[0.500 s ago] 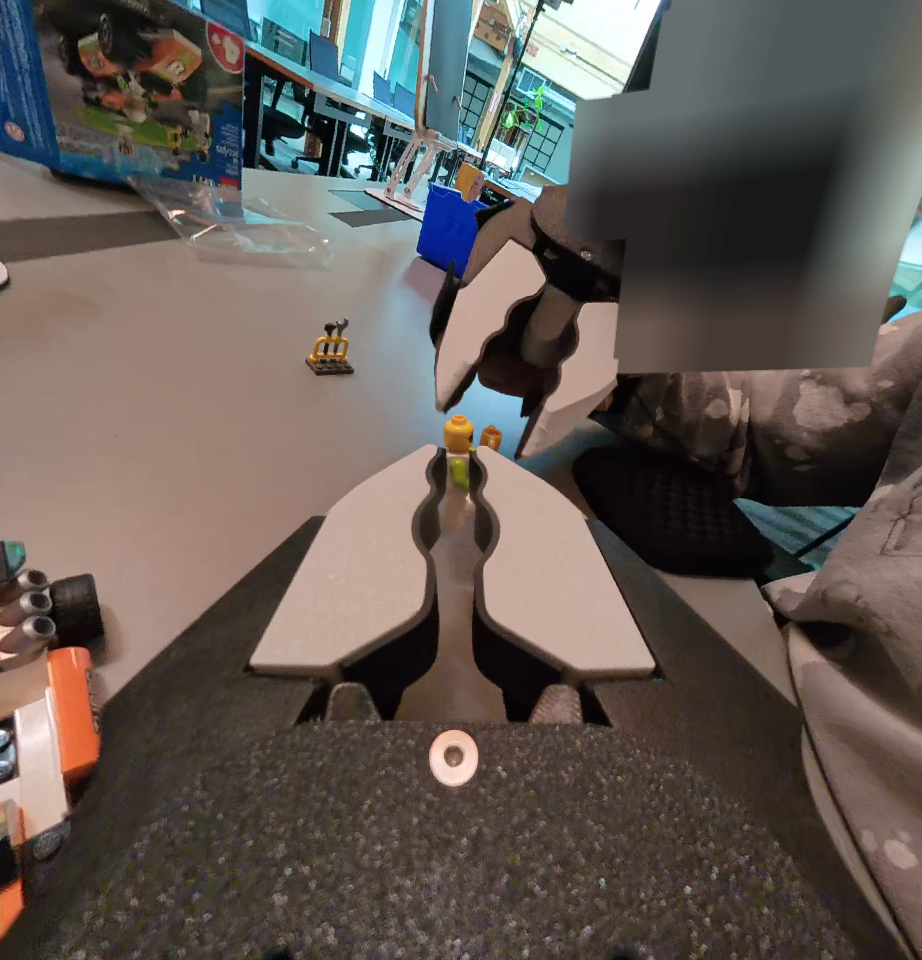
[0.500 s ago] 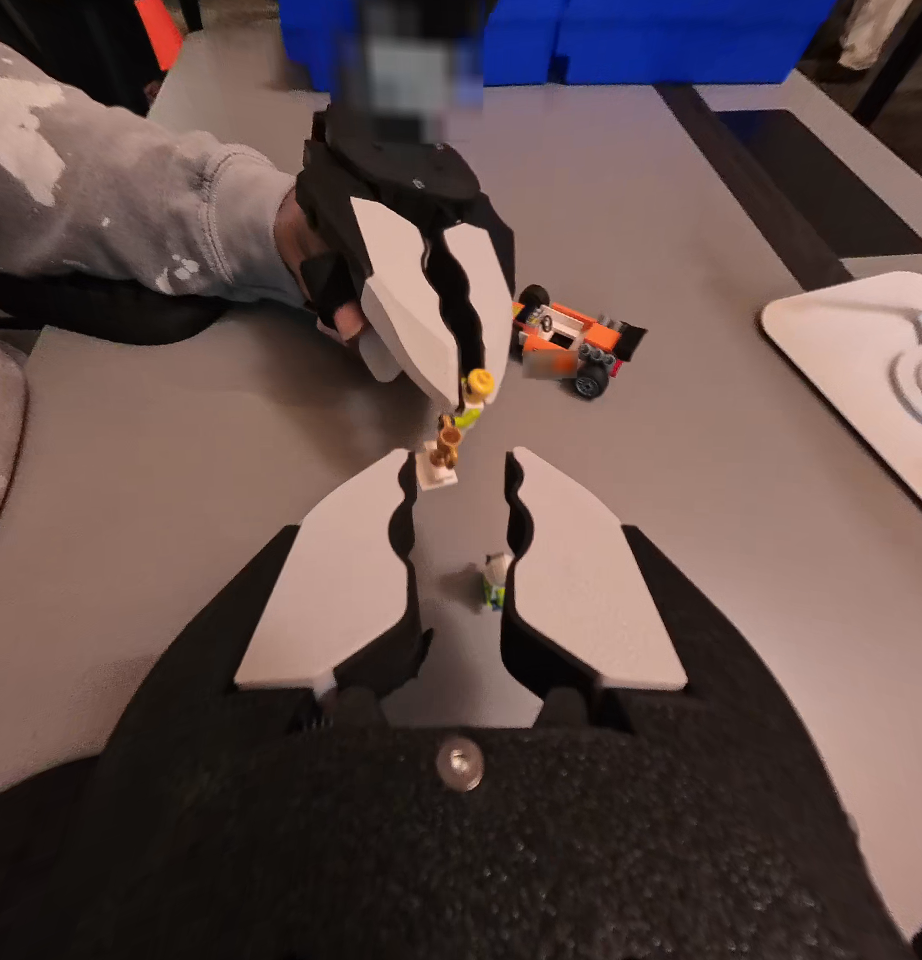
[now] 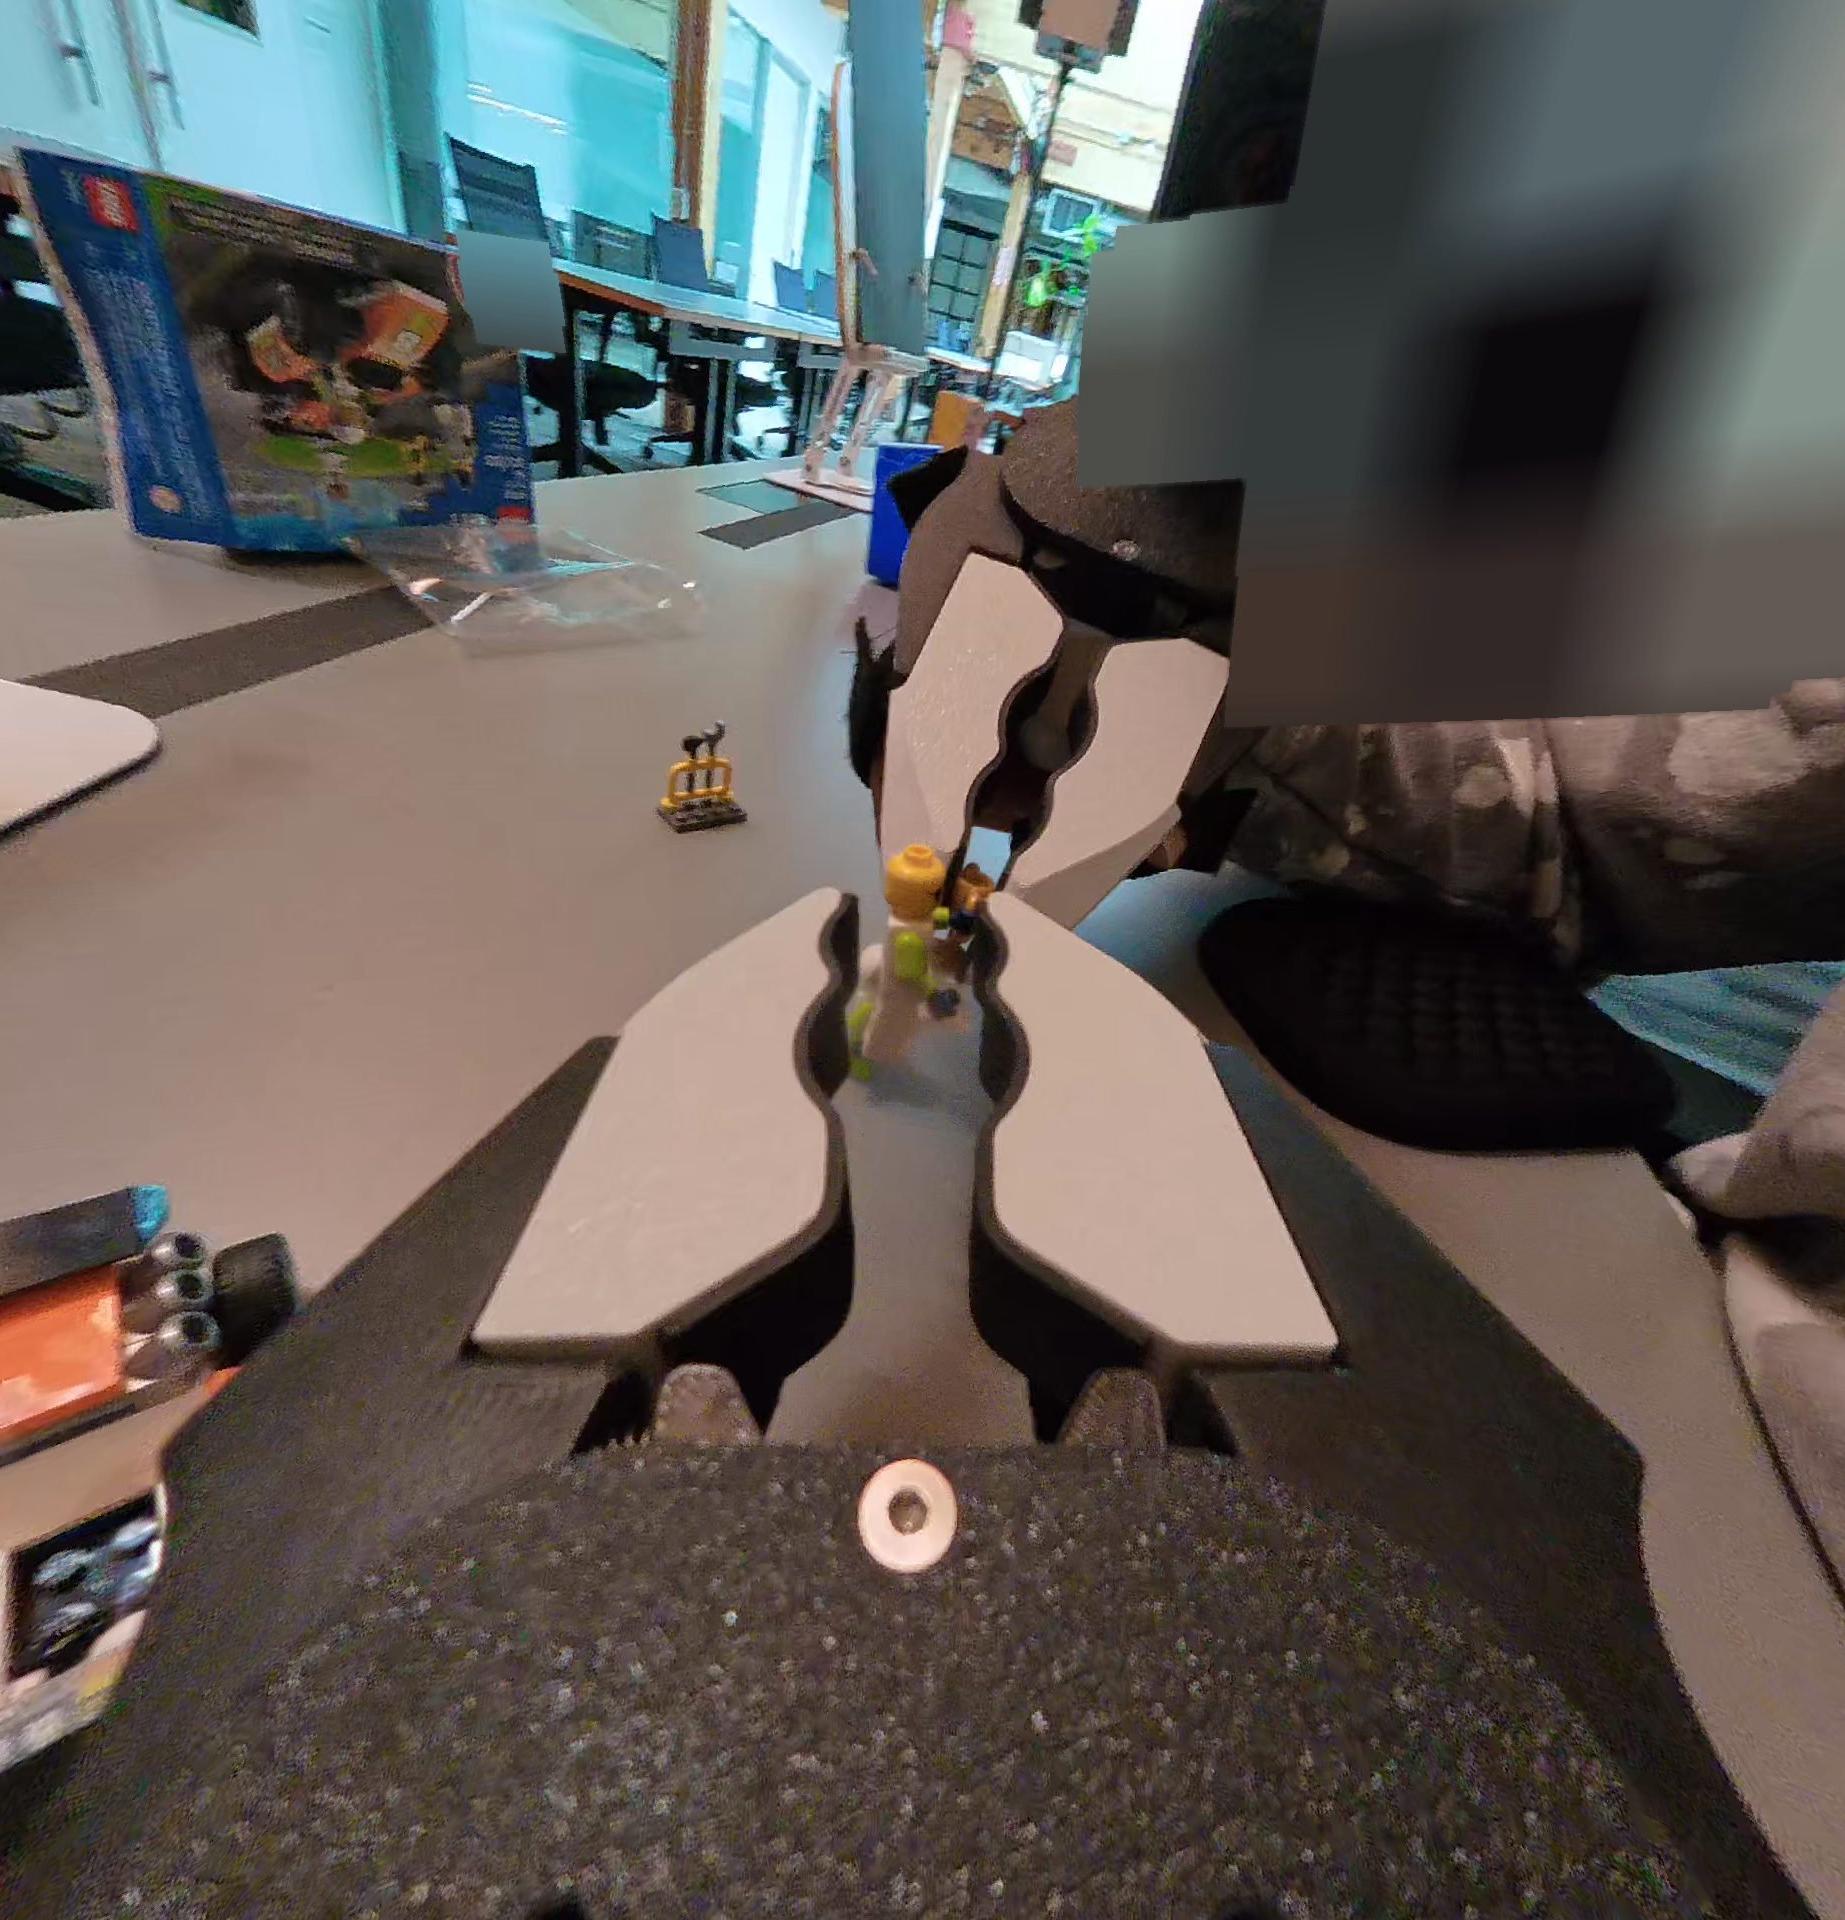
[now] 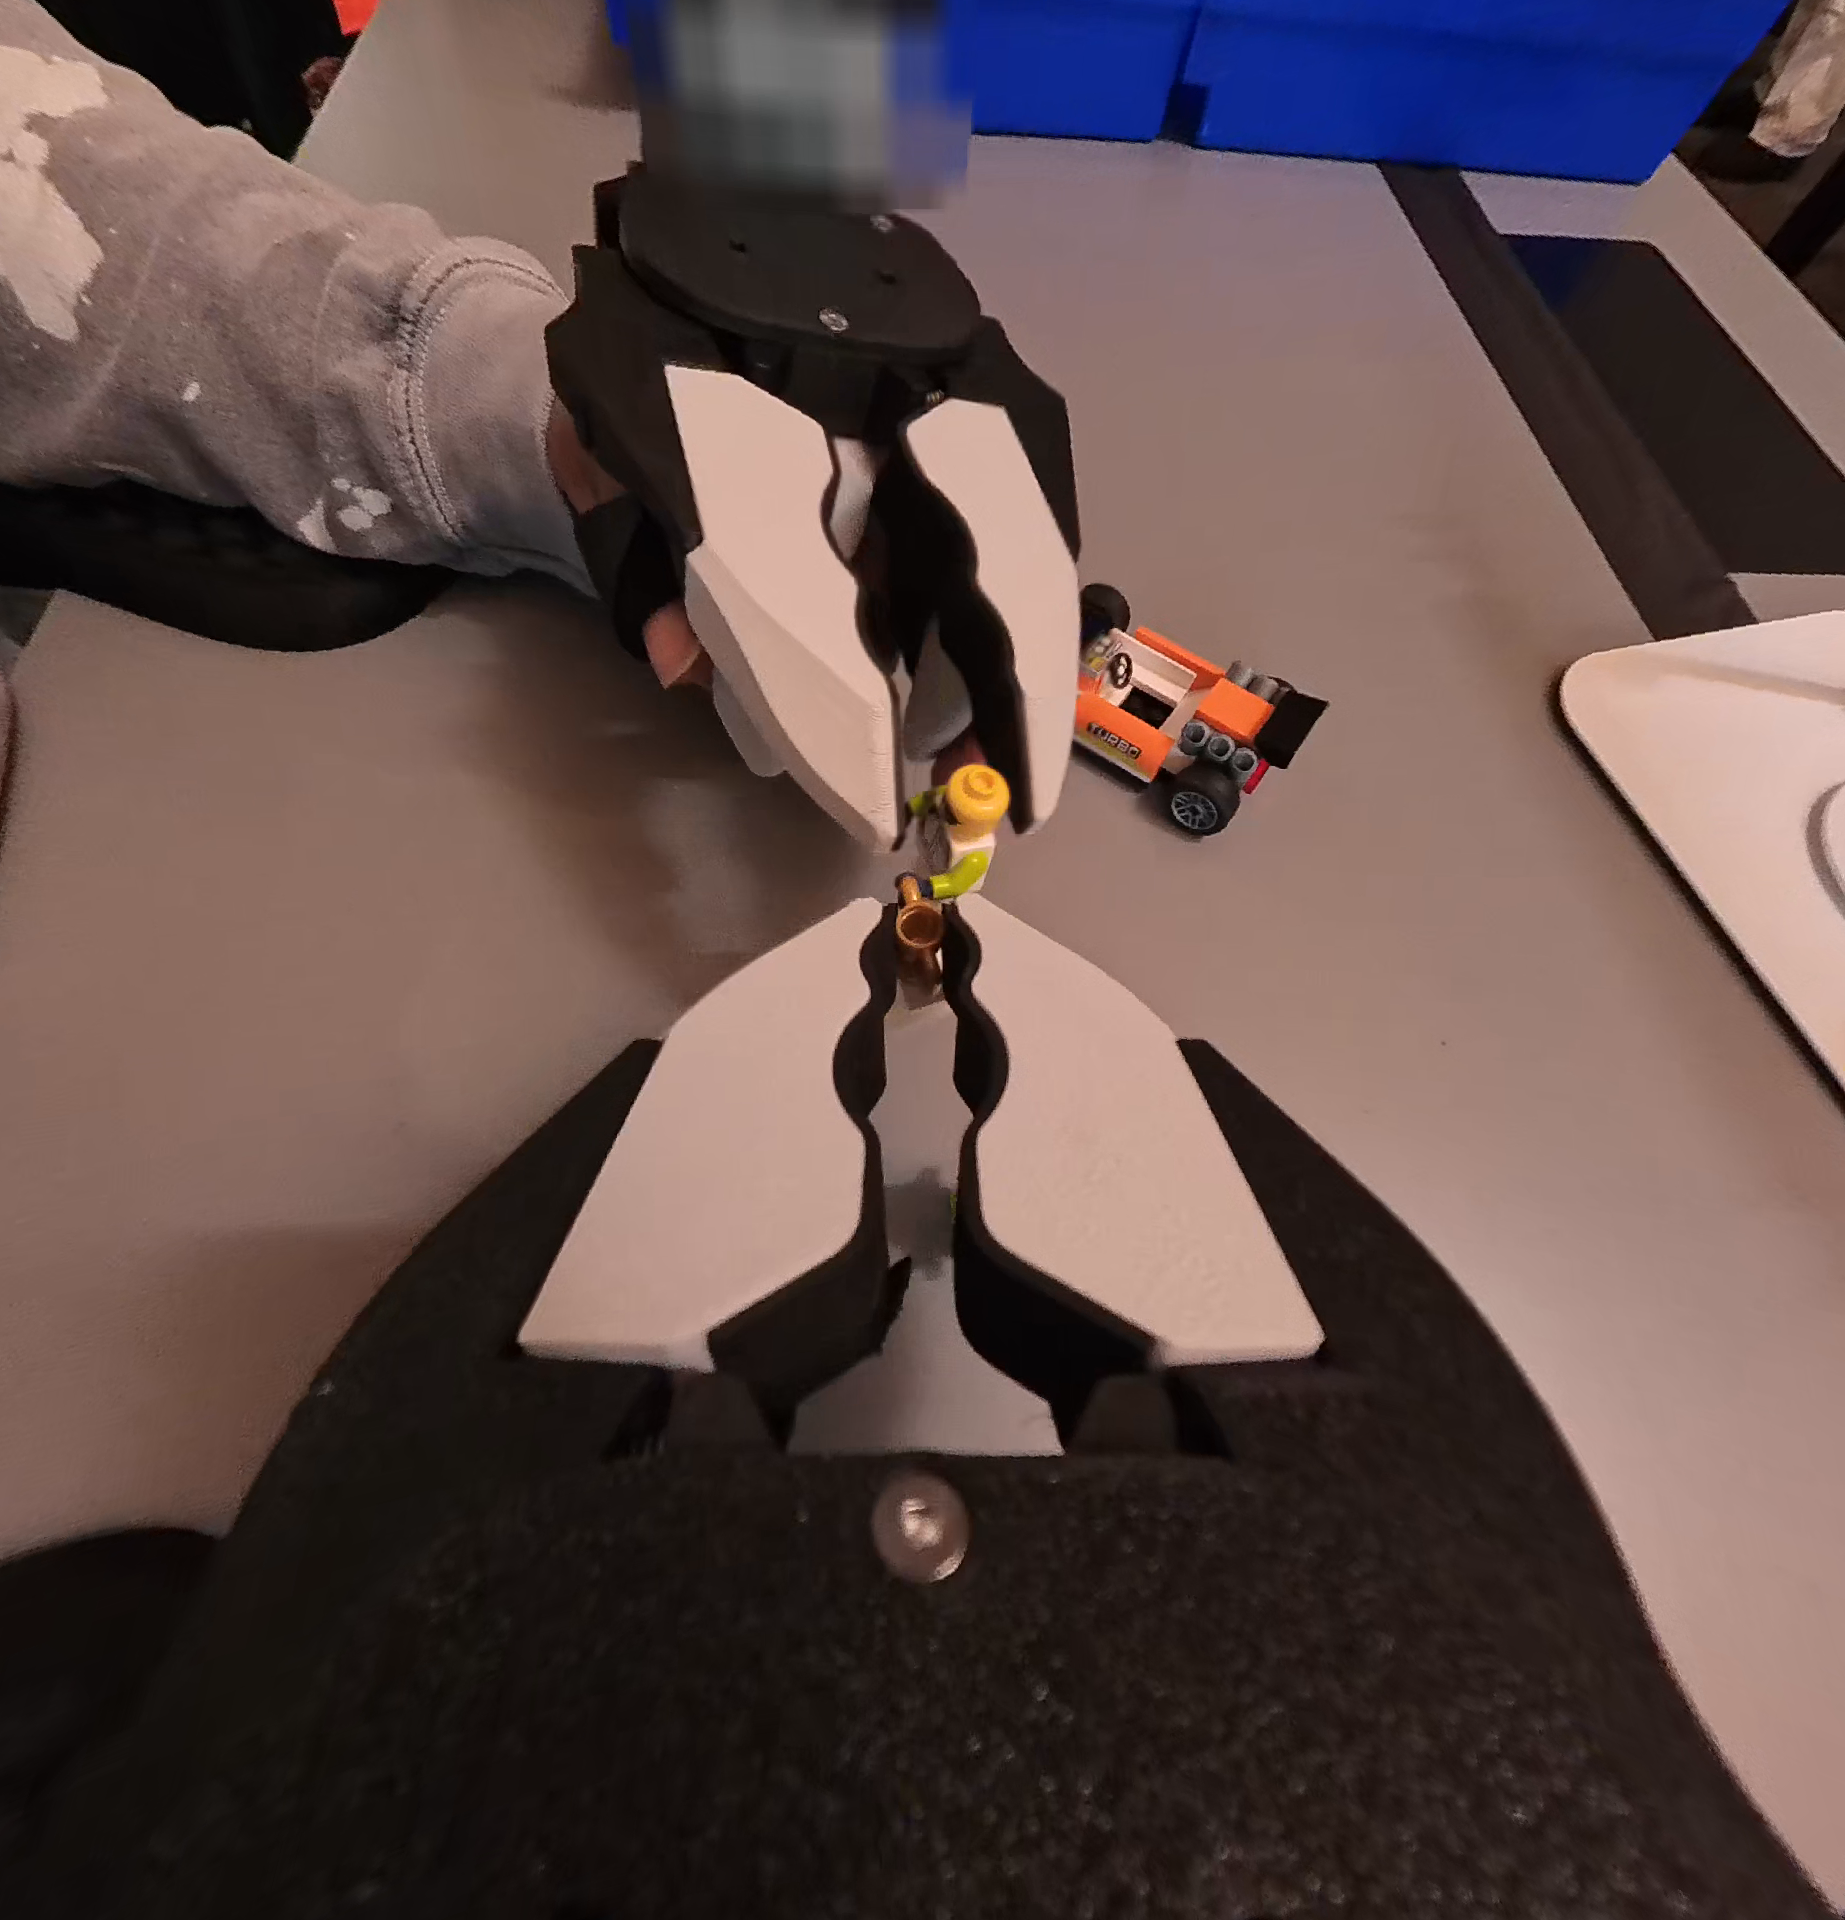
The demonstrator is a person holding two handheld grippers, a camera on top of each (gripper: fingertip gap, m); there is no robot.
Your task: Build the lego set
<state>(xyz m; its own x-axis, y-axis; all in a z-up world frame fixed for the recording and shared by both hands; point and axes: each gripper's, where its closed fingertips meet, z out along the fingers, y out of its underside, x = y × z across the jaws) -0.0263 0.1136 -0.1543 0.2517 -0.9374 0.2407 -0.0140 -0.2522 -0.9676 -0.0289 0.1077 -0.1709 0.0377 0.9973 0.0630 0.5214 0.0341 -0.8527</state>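
A minifigure (image 3: pixel 902 982) with a yellow head, white torso and lime arms sits between the tips of my left gripper (image 3: pixel 913 914), which is shut on it above the grey table (image 3: pixel 378 935). In the right wrist view the minifigure (image 4: pixel 972 836) hangs from the left gripper (image 4: pixel 959 831). My right gripper (image 4: pixel 923 920) is shut on a gold trophy (image 4: pixel 918 927) on a white base. It holds the trophy against the minifigure's outstretched lime hand. The right gripper (image 3: pixel 985 868) and trophy (image 3: pixel 970 894) also show in the left wrist view, just beyond my left fingertips.
An orange race car (image 4: pixel 1188 717) stands right of the grippers. A yellow tool-rack piece (image 3: pixel 700 784), a clear bag (image 3: pixel 544 592) and the set's box (image 3: pixel 294 364) lie farther out. A white tray (image 4: pixel 1728 790) is at the right edge. Blue bins (image 4: pixel 1313 73) stand behind. A person's sleeve (image 4: pixel 222 364) lies left. Only a small space, under 4 cm, lies between the two pairs of fingers.
My right gripper has shut on the trophy and lifted it off the table to the minifigure's hand. My left gripper's jaws stand a little wider around the minifigure.
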